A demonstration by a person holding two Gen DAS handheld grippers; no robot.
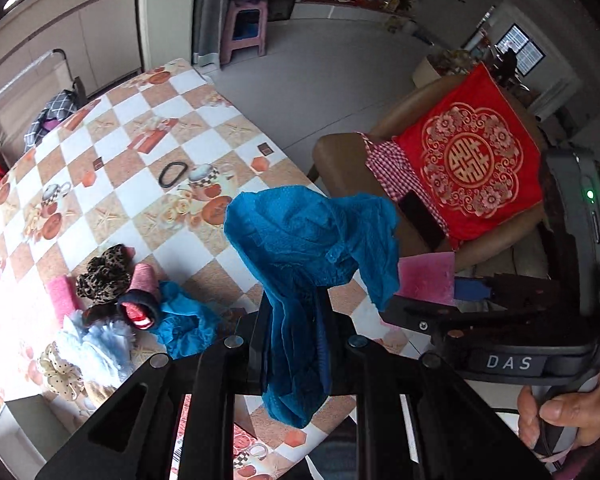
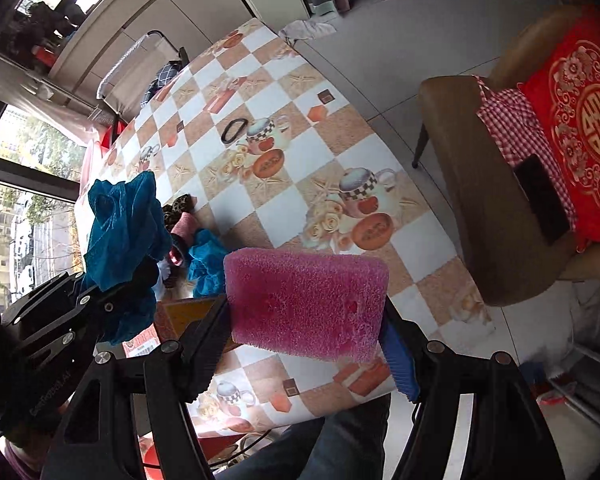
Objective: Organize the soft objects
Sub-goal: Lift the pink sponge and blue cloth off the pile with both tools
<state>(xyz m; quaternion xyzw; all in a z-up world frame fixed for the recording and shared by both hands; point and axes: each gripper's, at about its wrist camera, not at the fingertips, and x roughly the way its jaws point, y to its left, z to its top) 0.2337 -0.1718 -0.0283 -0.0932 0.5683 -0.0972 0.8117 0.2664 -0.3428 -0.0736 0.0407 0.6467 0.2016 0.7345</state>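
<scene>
My left gripper [image 1: 296, 316] is shut on a blue mesh cloth [image 1: 300, 240], which hangs crumpled above the checkered table [image 1: 204, 248]. The right gripper [image 2: 306, 332] is shut on a pink sponge [image 2: 306, 300], held above the table's near edge; the left gripper [image 2: 112, 284] shows beside it with the blue cloth [image 2: 120, 224]. On the table lie a second blue cloth [image 1: 184, 326], a leopard scrunchie [image 1: 104, 276], a pink rolled sock [image 1: 144, 276], a red-and-navy sock [image 1: 138, 312], a pale blue fluffy piece [image 1: 96, 340], a dotted scrunchie [image 1: 60, 368], another pink sponge [image 1: 60, 292] and a black hair tie [image 1: 173, 174].
A brown armchair [image 2: 472, 184] stands right of the table with a red cushion [image 2: 580, 120], a checked cloth [image 2: 512, 128] and a black phone [image 2: 542, 200] on it. A pink stool [image 1: 244, 28] stands on the grey floor beyond. A hand [image 1: 560, 412] grips the right handle.
</scene>
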